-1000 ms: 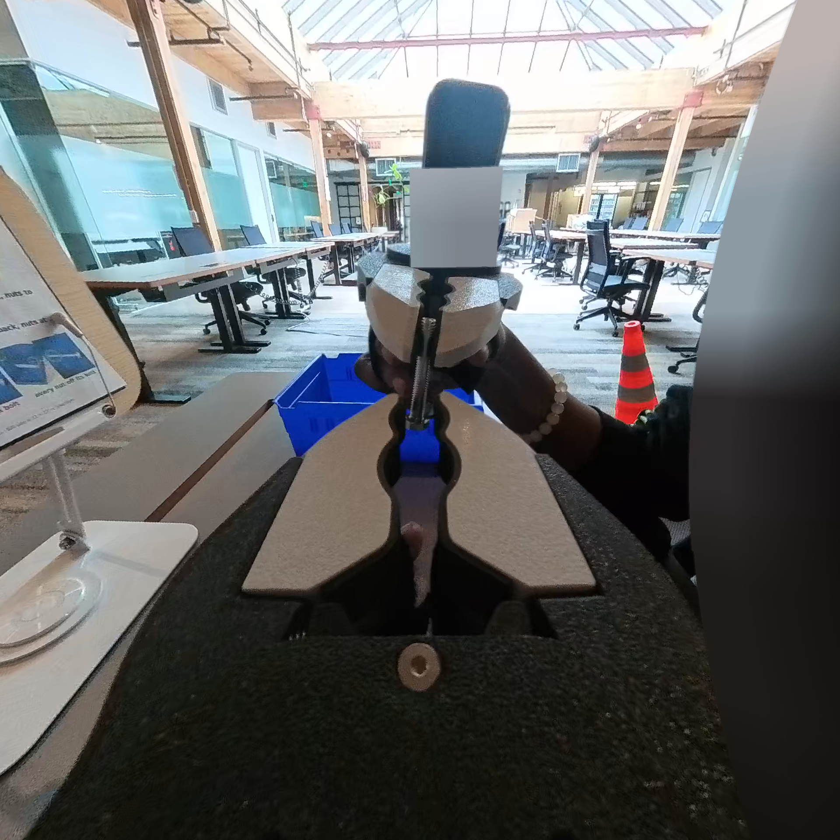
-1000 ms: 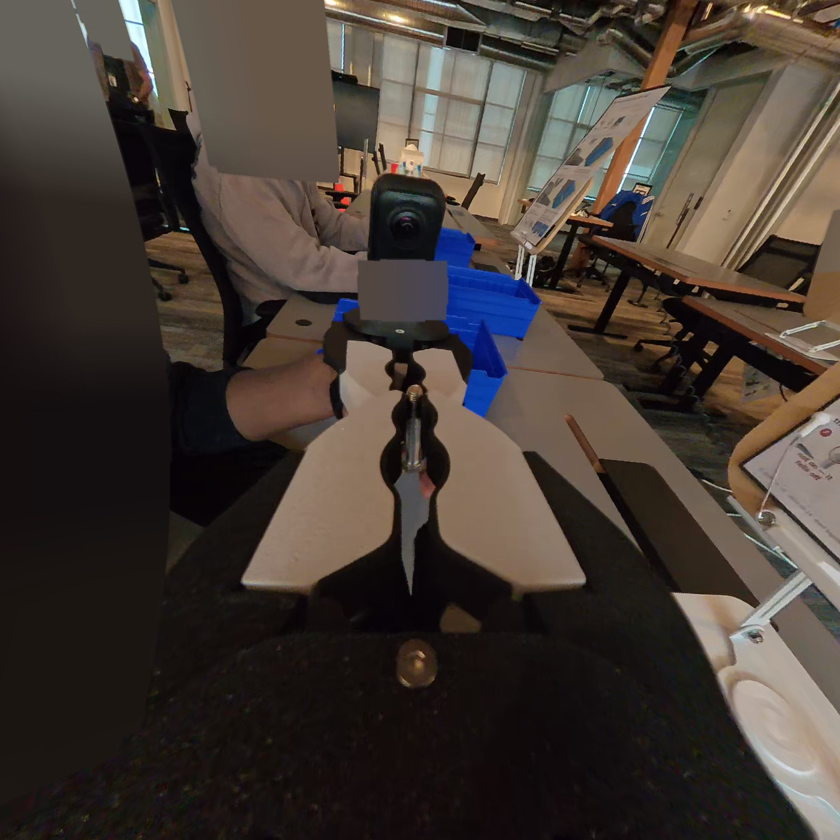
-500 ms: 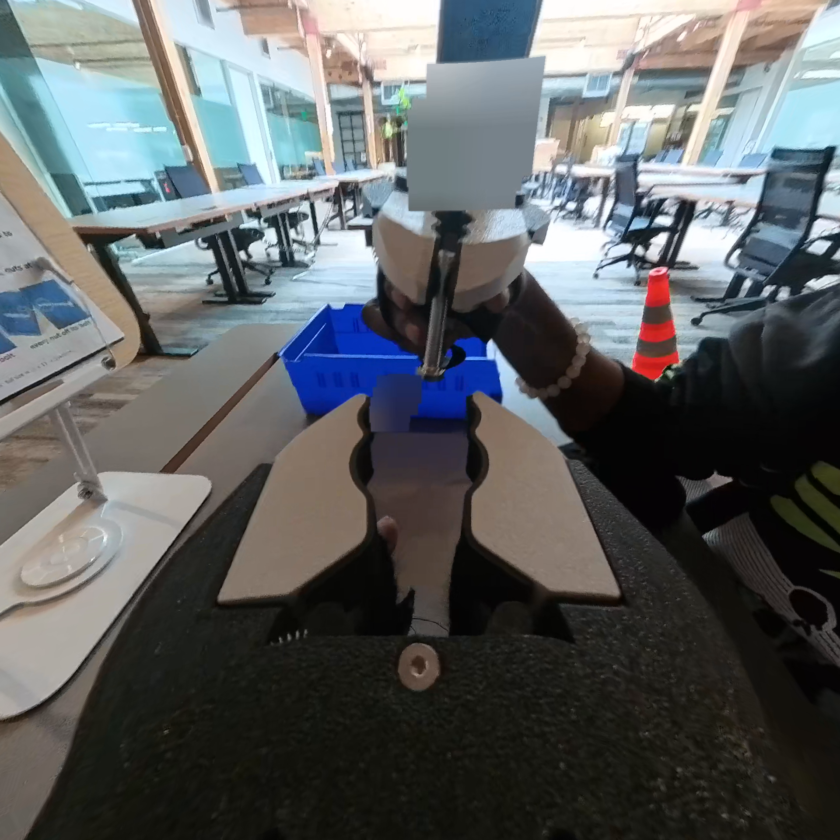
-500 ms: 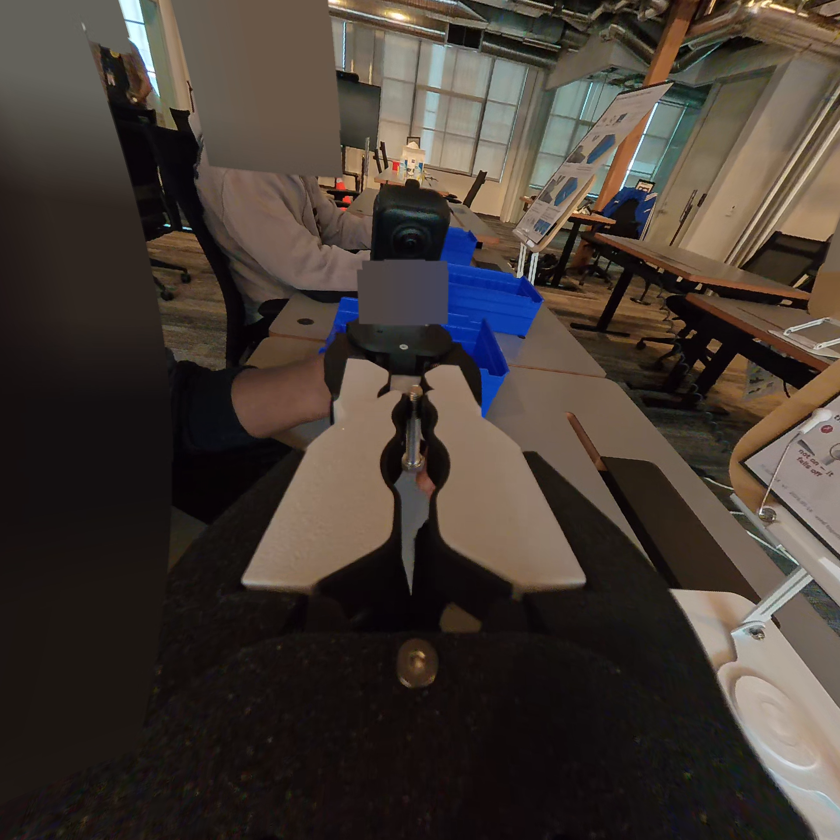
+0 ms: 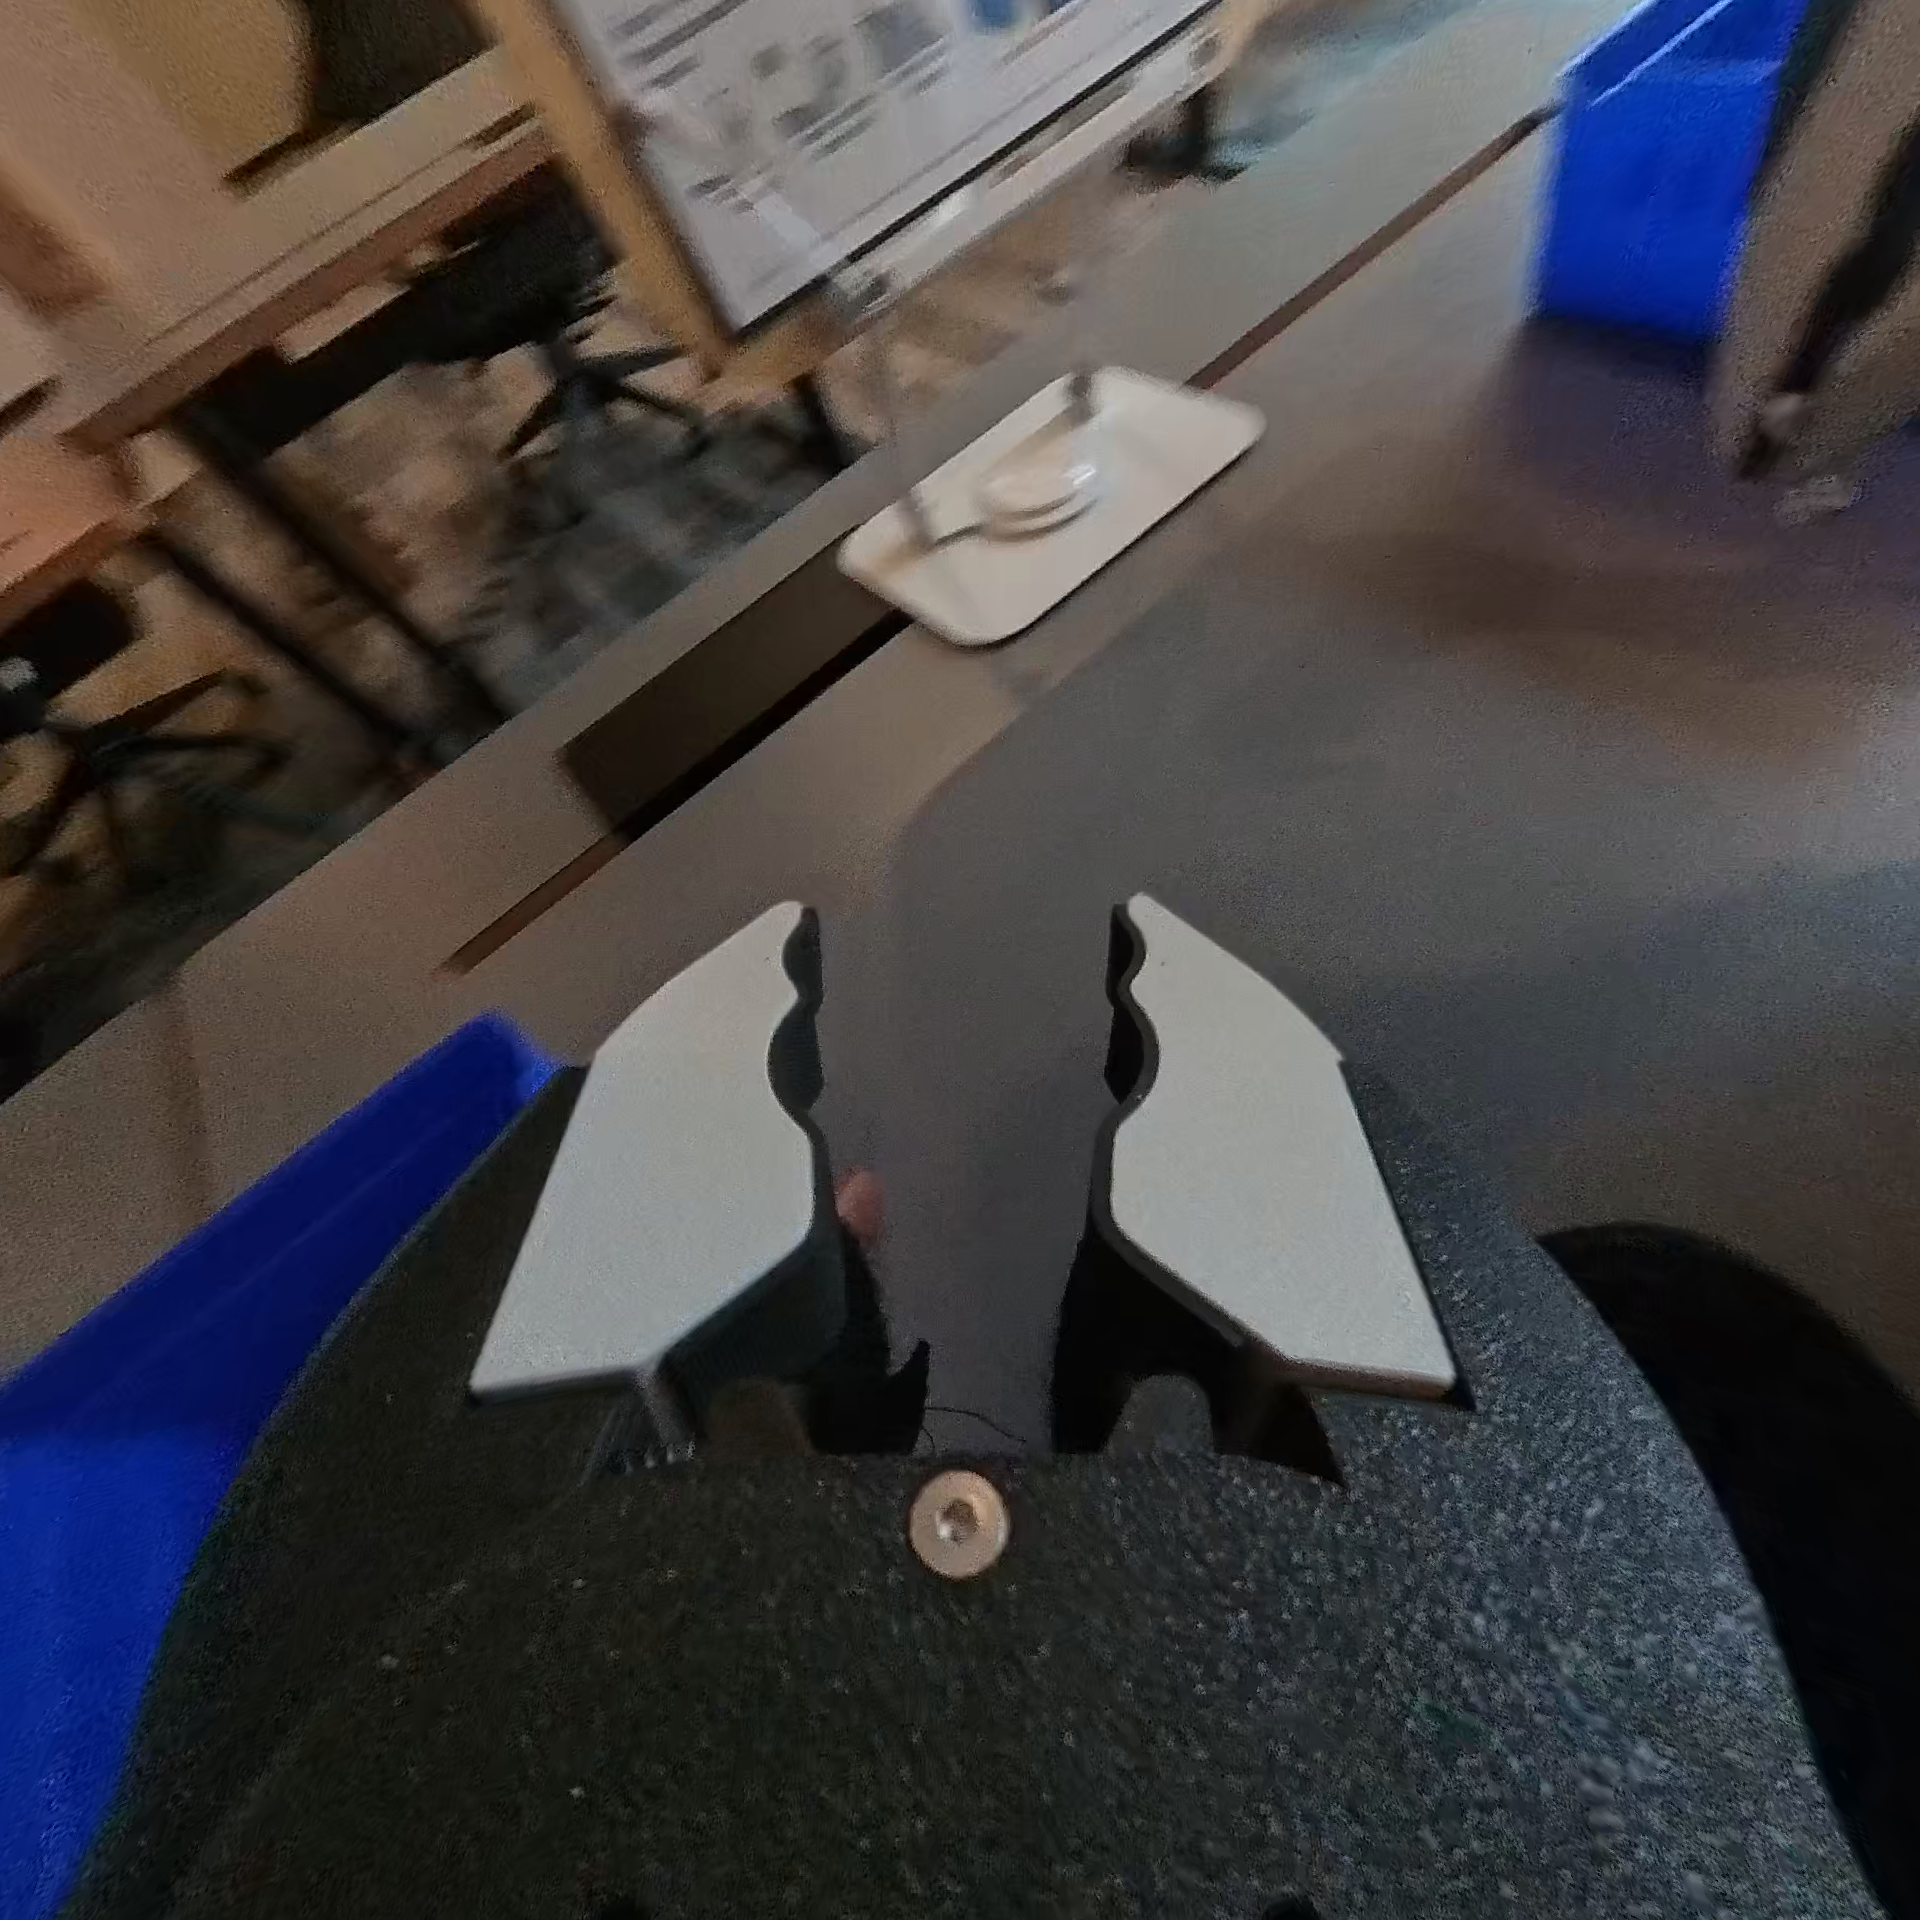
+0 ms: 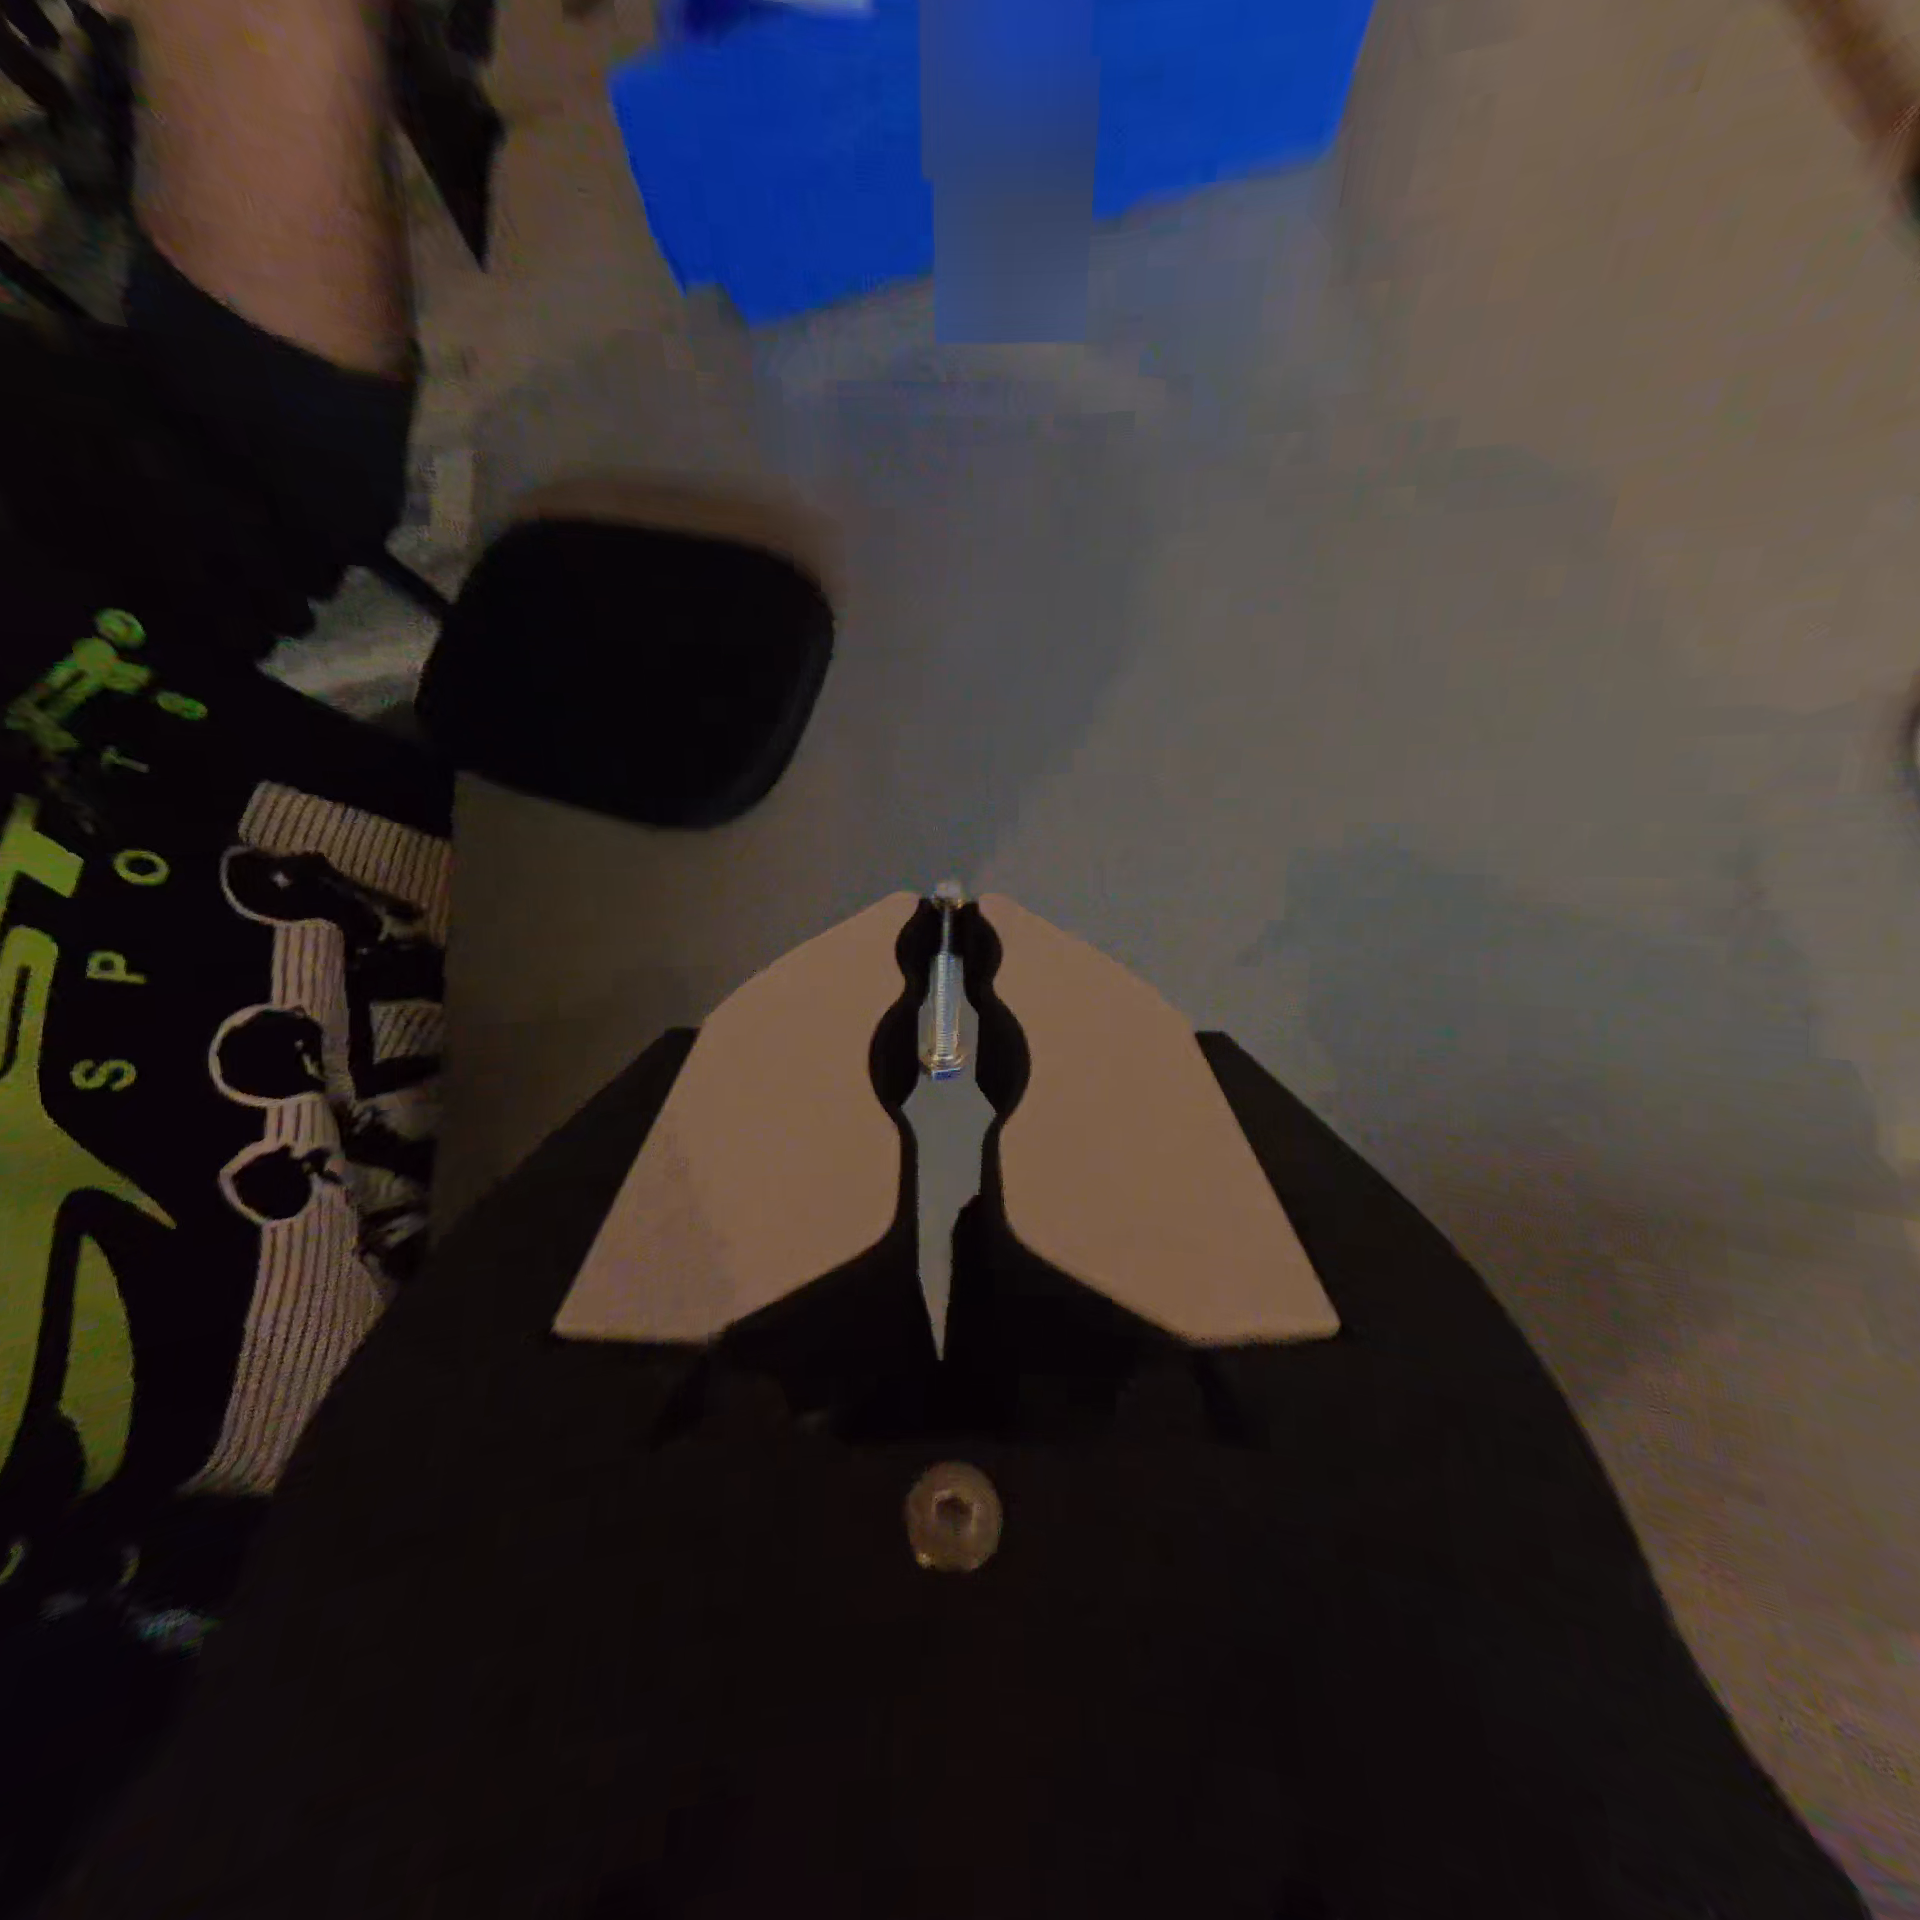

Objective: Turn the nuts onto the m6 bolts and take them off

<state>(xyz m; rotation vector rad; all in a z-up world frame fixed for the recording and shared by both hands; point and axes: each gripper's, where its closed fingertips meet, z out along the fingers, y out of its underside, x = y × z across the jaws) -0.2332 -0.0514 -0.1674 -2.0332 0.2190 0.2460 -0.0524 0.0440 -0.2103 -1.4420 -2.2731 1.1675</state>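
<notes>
My right gripper point(image 6: 948, 900) is shut on a silver bolt point(image 6: 943, 1003). The bolt lies lengthwise between the pads, with its hex head point(image 6: 943, 1062) toward me and its tip at the fingertips. A small bright piece point(image 6: 947, 891) sits at the tip; I cannot tell if it is a nut. My left gripper point(image 5: 964, 925) is open and empty, and only the dark table point(image 5: 1455, 831) shows between its fingers. The right gripper also shows, blurred, at the top right of the left wrist view point(image 5: 1808, 312).
A blue bin point(image 5: 1662, 177) stands at the far right and another blue bin point(image 5: 208, 1299) at my near left. A white stand base point(image 5: 1049, 499) holds a sign board point(image 5: 883, 104). In the right wrist view, a blue bin point(image 6: 831, 156), a black rounded part point(image 6: 623, 675) and the person's clothing point(image 6: 104, 935) are close. About 20 cm separates my left fingertips from my right.
My left gripper opened, let go at the bolt's tip and swung away down toward the table. My right gripper tilted down toward the table and stays shut on the bolt.
</notes>
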